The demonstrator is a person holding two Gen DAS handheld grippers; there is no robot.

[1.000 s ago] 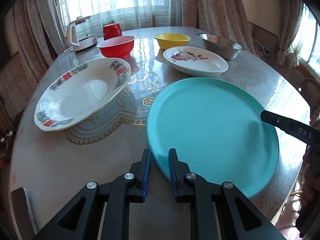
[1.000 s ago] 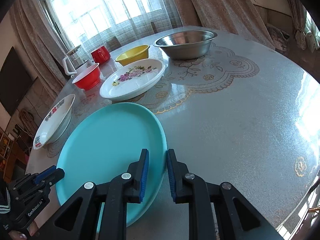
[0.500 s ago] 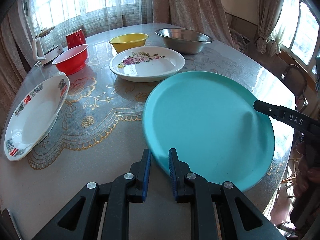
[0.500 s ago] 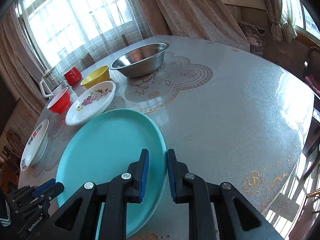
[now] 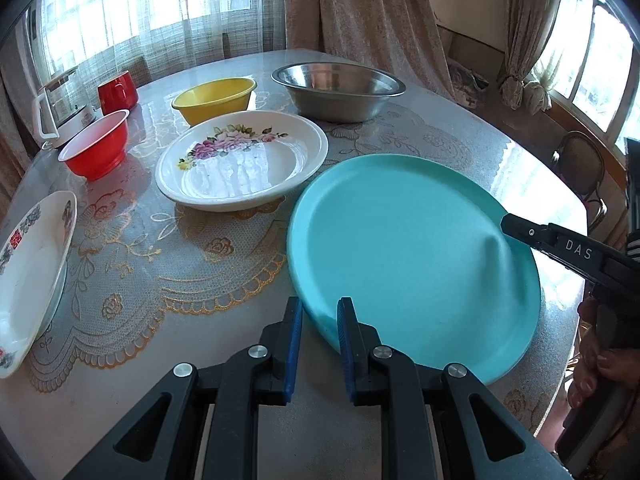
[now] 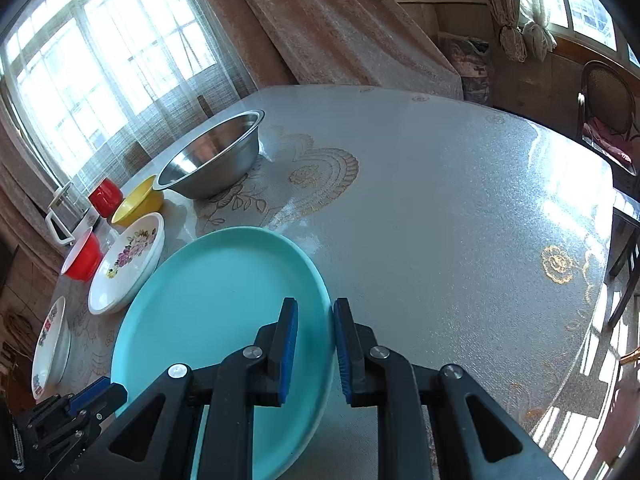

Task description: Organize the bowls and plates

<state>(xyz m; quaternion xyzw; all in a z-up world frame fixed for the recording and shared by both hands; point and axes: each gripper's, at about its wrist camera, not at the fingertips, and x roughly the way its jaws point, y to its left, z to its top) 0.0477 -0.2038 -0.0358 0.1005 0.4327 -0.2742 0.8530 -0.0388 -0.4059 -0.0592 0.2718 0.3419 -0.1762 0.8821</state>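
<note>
Teal plate (image 5: pixel 412 252) between both hand-held grippers

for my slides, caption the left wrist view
Both hand-held grippers clamp the teal plate beside the floral plate.

Bright window daylight — table (image 6: pixel 460 208) glare, fisheye-warped edges.

We're gripping the big plate (image 5: pixel 412 248) over the table's (image 5: pixel 440 136) near edge: left gripper (image 5: pixel 318 328) on its near rim, right gripper (image 6: pixel 314 332) on the opp. rim. We're seeing a flowered dish (image 5: pixel 240 164) just behind-left of it, w/ a metal basin (image 5: pixel 340 92) and small bowl (image 5: pixel 214 98) behind that twd the far edge. Further left we're finding another bowl (image 5: pixel 98 150), then a mug (image 5: pixel 118 92) and kettle (image 5: pixel 60 116) behind it. A deep plate (image 5: pixel 28 280) is sitting at the left edge.
</note>
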